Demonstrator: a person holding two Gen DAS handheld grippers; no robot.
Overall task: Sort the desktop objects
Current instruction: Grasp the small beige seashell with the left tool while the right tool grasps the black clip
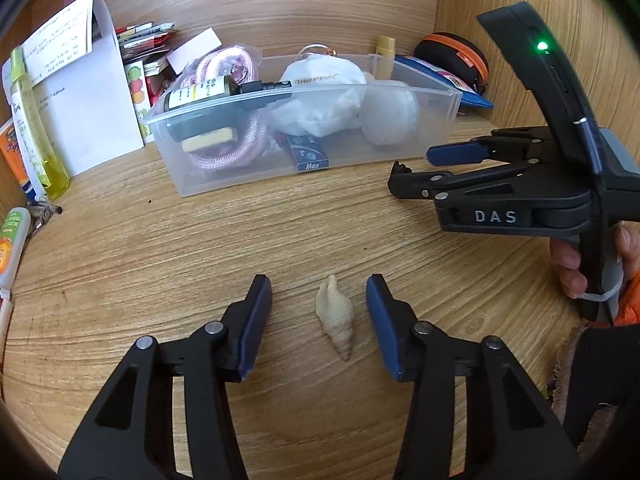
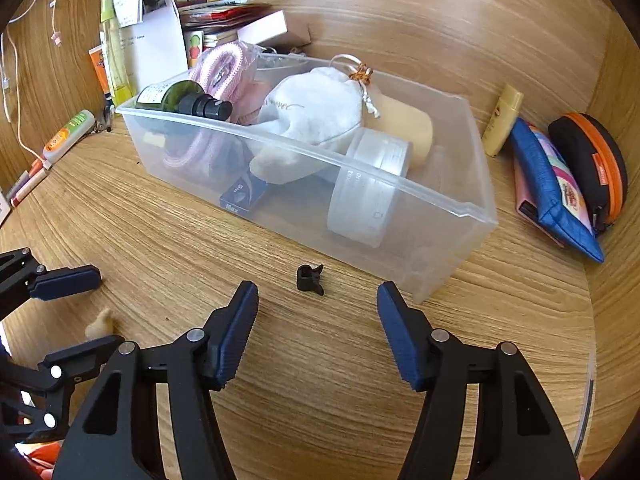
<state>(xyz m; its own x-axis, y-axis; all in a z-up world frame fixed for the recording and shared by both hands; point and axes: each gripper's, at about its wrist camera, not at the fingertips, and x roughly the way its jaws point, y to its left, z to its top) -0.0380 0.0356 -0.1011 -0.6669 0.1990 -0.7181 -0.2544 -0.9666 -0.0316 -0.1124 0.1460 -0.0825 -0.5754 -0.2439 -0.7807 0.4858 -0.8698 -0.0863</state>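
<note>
A cream spiral seashell [image 1: 334,321] lies on the wooden desk between the open fingers of my left gripper [image 1: 319,294], untouched; it shows blurred in the right wrist view [image 2: 100,323]. A small black clip [image 2: 309,278] lies on the desk just ahead of my open, empty right gripper [image 2: 317,300], in front of the clear plastic bin [image 2: 448,204]. The bin [image 1: 400,90] holds a green bottle [image 1: 208,94], pink rope, a white pouch, a round jar and a blue box. The right gripper [image 1: 414,168] shows in the left wrist view, with the clip [image 1: 399,168] at its tip.
Papers [image 1: 84,80], a yellow spray bottle [image 1: 36,136] and tubes stand at the left. A blue pouch [image 2: 552,184], an orange-black case [image 2: 592,164] and a small yellow tube [image 2: 502,120] lie right of the bin. Wooden walls enclose the back and right.
</note>
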